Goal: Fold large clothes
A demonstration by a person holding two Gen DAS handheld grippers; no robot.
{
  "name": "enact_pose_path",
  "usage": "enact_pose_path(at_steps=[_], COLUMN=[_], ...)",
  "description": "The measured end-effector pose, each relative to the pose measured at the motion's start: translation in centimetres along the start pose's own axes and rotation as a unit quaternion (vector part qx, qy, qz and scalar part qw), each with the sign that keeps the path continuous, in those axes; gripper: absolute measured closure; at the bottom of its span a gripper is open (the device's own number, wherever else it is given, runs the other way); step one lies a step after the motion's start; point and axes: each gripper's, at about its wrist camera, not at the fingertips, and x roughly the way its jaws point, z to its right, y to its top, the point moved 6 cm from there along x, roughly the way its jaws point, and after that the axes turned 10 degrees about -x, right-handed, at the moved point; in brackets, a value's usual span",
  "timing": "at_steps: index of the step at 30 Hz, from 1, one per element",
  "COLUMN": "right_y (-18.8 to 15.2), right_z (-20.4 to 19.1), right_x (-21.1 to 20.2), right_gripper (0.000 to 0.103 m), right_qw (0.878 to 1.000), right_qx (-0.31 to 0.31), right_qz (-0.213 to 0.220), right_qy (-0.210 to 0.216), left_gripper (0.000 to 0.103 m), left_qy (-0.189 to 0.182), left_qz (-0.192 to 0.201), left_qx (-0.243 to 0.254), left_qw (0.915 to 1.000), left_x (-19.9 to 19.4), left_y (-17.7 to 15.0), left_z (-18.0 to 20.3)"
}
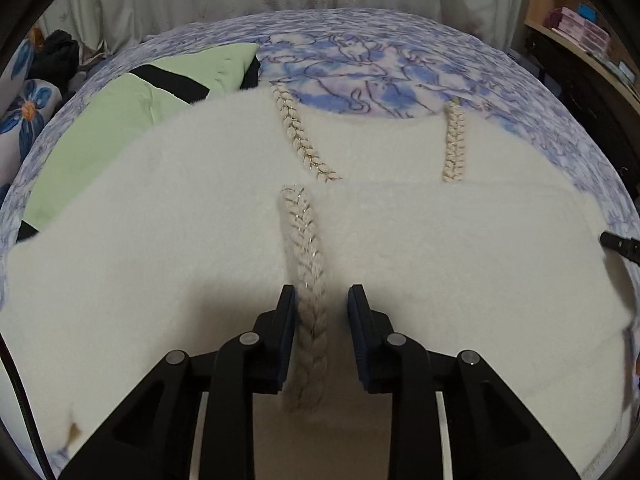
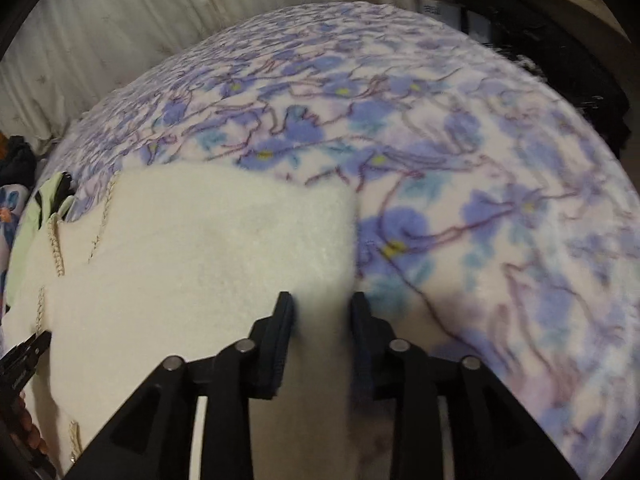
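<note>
Sweater (image 1: 160,240) lies spread on the floral blanket (image 1: 400,60); left gripper (image 1: 322,300) hangs spread, straddling its braid (image 1: 308,272) at 6 o'clock. Right gripper (image 2: 322,306) gapes over the sweater's edge, and a green garment (image 1: 120,116) waits at 10 o'clock.

Bed with blue floral blanket (image 1: 400,64), white fuzzy garment (image 1: 160,240) spread on it, green garment (image 1: 120,120) alongside

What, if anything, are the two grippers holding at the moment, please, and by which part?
Nothing. The left gripper is open astride the white sweater's braid; the right gripper is open over its edge.
</note>
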Motion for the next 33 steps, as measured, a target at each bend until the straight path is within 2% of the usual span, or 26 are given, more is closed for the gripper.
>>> enact_pose_path(at_steps=[3,5,10,12,14,16,18,20,21,22,23,24,30,33], right_y=[0.2,-0.3,-3.2,-4.8,-6.0,-6.8,-6.8,-6.5,-6.5,-6.5,-6.6,-6.5,-6.7,-6.8], right_z=[-1.2,-3.6,-12.0,-14.6,-15.5,-14.3,-11.5,-6.9,-4.9,-3.9,-3.2,-2.8,-3.3,-3.0], right_x=[-3.8,-5.6,-5.7,-5.0,-4.1,-3.1,-2.8,-2.4,-2.3,-2.3,-2.4,-2.7,-2.7,-3.0], right_gripper=[0.072,0.071,0.071,0.071,0.071,0.071,0.073,0.073,0.077,0.094,0.1,0.103,0.103,0.101], right_qw=[0.998,0.996,0.989,0.985,0.982,0.984,0.988,0.993,0.994,0.995,0.995,0.995,0.993,0.996], right_qx=[-0.021,-0.043,-0.107,-0.138,-0.16,-0.164,-0.148,-0.116,-0.101,-0.094,-0.094,-0.098,-0.105,-0.08], right_qz=[0.055,0.076,0.044,0.031,0.018,0.006,0.014,0.015,0.017,0.016,0.013,0.014,0.02,0.02], right_qy=[-0.03,-0.008,0.092,0.103,0.094,0.068,0.037,-0.023,-0.025,-0.019,-0.016,-0.02,-0.055,-0.041], left_gripper=[0.079,0.079,0.079,0.079,0.079,0.079,0.077,0.076,0.076,0.076,0.076,0.076,0.075,0.072], left_qy=[-0.006,-0.023,-0.071,-0.064,-0.045,-0.031,-0.027,-0.027,-0.028,-0.031,-0.033,-0.034,-0.017,-0.016], left_qz=[0.019,0.034,0.021,0.007,-0.012,-0.004,0.002,-0.001,-0.003,-0.005,-0.007,-0.008,-0.003,-0.01], left_qx=[-0.028,-0.046,-0.053,-0.041,-0.032,-0.02,-0.012,-0.019,-0.026,-0.034,-0.038,-0.043,-0.039,-0.04], left_qw=[0.9994,0.9981,0.9959,0.9971,0.9984,0.9993,0.9996,0.9995,0.9993,0.9989,0.9987,0.9985,0.9991,0.999], left_x=[-2.5,-4.1,-4.8,-3.9,-2.6,-2.2,-2.4,-2.4,-2.4,-2.3,-2.0,-2.0,-1.6,-1.7], left_y=[0.3,0.2,-1.6,-3.1,-4.5,-5.3,-5.4,-5.2,-5.0,-4.9,-4.8,-4.8,-4.6,-4.5], left_z=[-0.9,-0.6,2.2,3.7,4.2,4.2,4.0,3.5,2.9,2.5,2.3,2.2,2.4,2.5])
